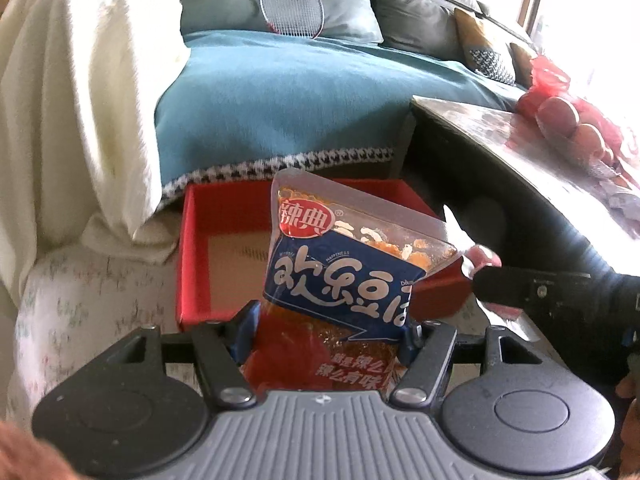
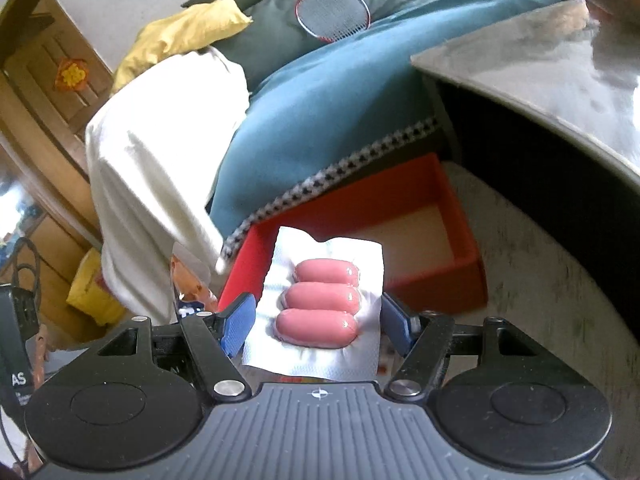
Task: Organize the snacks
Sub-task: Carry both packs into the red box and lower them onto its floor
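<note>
My left gripper [image 1: 326,330] is shut on a blue and red spicy bean snack bag [image 1: 340,276], held upright in front of the red box [image 1: 192,248]. My right gripper [image 2: 318,322] is shut on a white pack of three pink sausages [image 2: 320,300], held over the near left corner of the same red box [image 2: 460,268], whose pale floor shows bare. The right gripper's black body and a bit of its pack [image 1: 486,258] show at the right of the left wrist view. The snack bag's edge [image 2: 188,276] shows at the left of the right wrist view.
The box sits on a pale patterned floor [image 2: 540,280] against a sofa with a teal blanket [image 1: 280,96]. A white cloth [image 1: 80,80] drapes left. A grey table [image 1: 500,136] with a red bag of fruit [image 1: 568,116] stands right. A badminton racket [image 1: 292,4] lies on the sofa.
</note>
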Demonstrator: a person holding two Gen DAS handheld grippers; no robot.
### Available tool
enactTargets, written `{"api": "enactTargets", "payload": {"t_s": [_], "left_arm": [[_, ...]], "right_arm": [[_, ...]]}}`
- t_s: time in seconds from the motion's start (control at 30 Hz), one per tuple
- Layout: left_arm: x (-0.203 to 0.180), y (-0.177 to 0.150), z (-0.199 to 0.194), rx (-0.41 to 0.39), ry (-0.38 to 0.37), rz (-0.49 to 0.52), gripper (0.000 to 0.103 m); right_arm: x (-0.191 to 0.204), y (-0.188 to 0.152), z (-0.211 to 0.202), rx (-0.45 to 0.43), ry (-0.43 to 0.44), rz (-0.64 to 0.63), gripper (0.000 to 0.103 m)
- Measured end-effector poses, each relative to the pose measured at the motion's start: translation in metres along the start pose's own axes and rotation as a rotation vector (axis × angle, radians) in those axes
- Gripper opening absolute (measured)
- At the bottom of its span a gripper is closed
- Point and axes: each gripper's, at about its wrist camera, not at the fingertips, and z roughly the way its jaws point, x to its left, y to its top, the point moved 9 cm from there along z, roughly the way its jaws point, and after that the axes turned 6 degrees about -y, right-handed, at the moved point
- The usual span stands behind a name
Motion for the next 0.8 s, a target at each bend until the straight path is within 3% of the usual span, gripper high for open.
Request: {"api": "enactTargets", "payload": {"t_s": [0.37, 0.8], "left_arm": [[0.024, 0.032, 0.037, -0.011, 0.078, 0.008, 0.058], [0.039, 0.045, 0.078, 0.007, 0.121, 0.015, 0.058]], "right_arm": [[-0.004, 0.045, 0.046, -0.039, -0.038, -0.057, 0.074], [-0.01, 0.05, 0.1, 0.006, -0.093, -0.115, 0.074]]}}
